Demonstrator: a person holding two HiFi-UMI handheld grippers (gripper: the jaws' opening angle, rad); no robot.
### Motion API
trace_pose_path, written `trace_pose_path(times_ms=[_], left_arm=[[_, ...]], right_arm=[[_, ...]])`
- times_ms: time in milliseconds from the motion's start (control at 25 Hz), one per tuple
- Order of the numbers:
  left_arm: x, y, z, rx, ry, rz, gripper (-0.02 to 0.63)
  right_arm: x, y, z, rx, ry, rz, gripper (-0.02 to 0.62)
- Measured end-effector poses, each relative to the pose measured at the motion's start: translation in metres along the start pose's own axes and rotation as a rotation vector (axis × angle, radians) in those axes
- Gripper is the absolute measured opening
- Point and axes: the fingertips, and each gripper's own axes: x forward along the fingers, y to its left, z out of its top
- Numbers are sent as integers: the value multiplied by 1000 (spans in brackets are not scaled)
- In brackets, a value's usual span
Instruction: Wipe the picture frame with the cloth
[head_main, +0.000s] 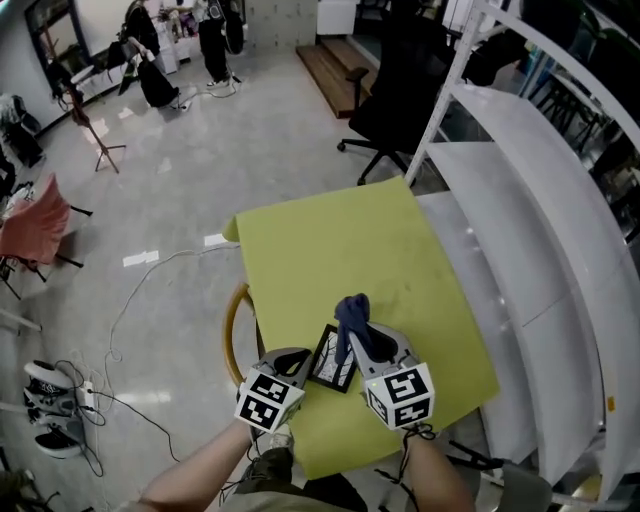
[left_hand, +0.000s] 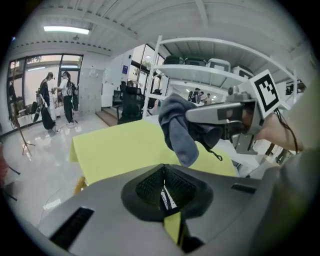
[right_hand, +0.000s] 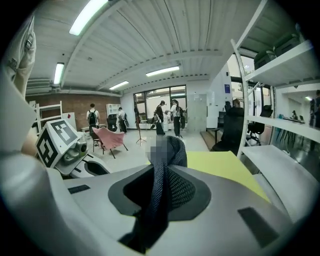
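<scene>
My left tongs (head_main: 303, 362) clamp the small black picture frame (head_main: 334, 358). My right tongs (head_main: 366, 340) pinch grey-blue cloth (head_main: 350, 312) just right of it

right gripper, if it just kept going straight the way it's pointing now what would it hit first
Probably nothing close. The right gripper, shut on the cloth, points about level over the yellow tabletop. Its own view shows only open floor past the far edge, though depth is hard to judge.

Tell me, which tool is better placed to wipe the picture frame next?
Right. The right tool is shut on the cloth, beside the picture frame; the left tool grips the frame's edge, steadying it.
</scene>
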Motion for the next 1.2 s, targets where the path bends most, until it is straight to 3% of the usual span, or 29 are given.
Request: trace_pose_path(times_ms=[360,720,960,1200], left_arm=[[50,4,-65,-110,173,-38,23],[72,8,-102,-110,291,-28,80],[77,8,-109,-170,293,-37,87],[78,6,-111,-241,287,-62,89]], right_arm=[[64,5,-71,-2,122,68,78],[87,5,-99,6,142,107,78],[108,23,-111,-46,174,196,78],[112,27,-142,-62,288,220,77]])
